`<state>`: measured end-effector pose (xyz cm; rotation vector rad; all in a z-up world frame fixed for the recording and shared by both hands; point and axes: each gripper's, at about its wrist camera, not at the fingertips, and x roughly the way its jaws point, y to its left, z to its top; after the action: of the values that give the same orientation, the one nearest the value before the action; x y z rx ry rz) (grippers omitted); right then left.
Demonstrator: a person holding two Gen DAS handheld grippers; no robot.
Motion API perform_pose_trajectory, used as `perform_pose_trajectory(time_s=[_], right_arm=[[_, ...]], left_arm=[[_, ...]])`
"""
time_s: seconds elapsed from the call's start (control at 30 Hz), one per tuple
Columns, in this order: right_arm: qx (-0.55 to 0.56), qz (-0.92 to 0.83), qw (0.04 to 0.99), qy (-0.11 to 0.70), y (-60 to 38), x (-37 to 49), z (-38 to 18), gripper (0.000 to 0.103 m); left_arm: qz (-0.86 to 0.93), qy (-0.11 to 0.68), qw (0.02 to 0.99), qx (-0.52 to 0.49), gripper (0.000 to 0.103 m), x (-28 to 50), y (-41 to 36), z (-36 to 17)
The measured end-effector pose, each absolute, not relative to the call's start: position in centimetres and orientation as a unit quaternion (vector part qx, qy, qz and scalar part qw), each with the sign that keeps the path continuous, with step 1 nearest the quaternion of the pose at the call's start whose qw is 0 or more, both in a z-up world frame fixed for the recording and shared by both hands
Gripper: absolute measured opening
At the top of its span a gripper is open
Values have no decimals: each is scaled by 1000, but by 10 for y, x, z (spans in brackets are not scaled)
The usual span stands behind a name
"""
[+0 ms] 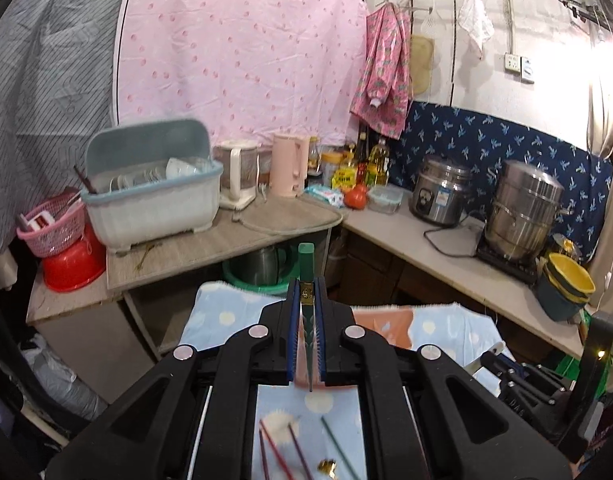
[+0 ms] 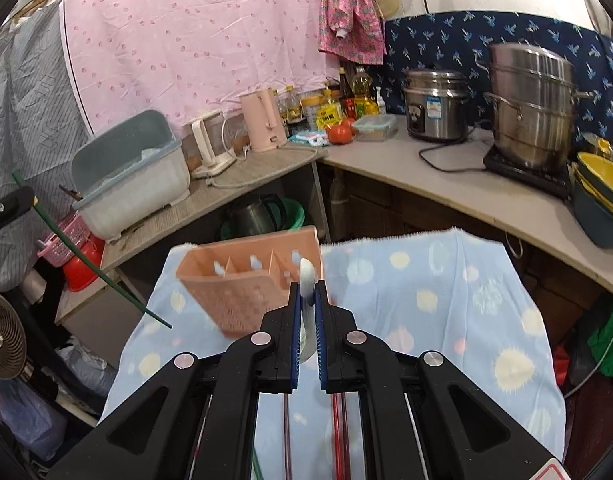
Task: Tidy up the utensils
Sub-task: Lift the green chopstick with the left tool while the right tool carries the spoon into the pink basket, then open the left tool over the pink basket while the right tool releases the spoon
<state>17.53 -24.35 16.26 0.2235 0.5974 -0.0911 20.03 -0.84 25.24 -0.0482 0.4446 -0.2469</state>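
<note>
My left gripper (image 1: pixel 306 300) is shut on a green chopstick (image 1: pixel 306 264), held above the blue spotted cloth (image 1: pixel 338 408); the same chopstick (image 2: pixel 86 258) shows at the left of the right wrist view. Several red chopsticks (image 1: pixel 278 456) and another green one (image 1: pixel 340 450) lie on the cloth below. My right gripper (image 2: pixel 307 292) is shut on a white spoon (image 2: pixel 307 276), just in front of the pink utensil holder (image 2: pixel 250 280), which lies tilted on the cloth (image 2: pixel 446 320).
A counter (image 1: pixel 242 236) behind holds a dish-drainer box (image 1: pixel 154 192), kettles, bottles, a tomato (image 1: pixel 356 198), a rice cooker (image 1: pixel 442 192) and a steel steamer pot (image 1: pixel 522 216). Yellow bowls (image 1: pixel 568 276) sit at the right. A fan (image 2: pixel 4 344) stands at the left.
</note>
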Motion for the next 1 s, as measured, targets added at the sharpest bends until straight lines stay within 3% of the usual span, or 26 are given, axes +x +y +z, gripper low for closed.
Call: perform_pose_trajectory(time_s=[0.23, 0.63, 0.7, 0.73, 0.77, 0.83, 1.0], right_arm=[[99, -51, 954, 279, -245, 238, 169, 7], [90, -48, 941, 323, -238, 306, 117, 8], [92, -54, 942, 320, -238, 304, 113, 12], [92, -55, 942, 319, -238, 303, 110, 19], [95, -57, 942, 317, -238, 301, 109, 26], [102, -58, 943, 312, -240, 294, 110, 29], [106, -58, 944, 306, -240, 274, 115, 34]], left_arm=[[-119, 200, 972, -26, 7, 253, -29, 271], [-119, 267, 956, -20, 7, 307, -42, 199], [-111, 266, 957, -19, 8, 307, -41, 192], [-108, 266, 958, -18, 16, 308, -41, 191], [-100, 266, 959, -17, 33, 307, -42, 189], [-92, 263, 960, -22, 46, 303, -39, 187], [-90, 266, 960, -17, 46, 294, -34, 184]])
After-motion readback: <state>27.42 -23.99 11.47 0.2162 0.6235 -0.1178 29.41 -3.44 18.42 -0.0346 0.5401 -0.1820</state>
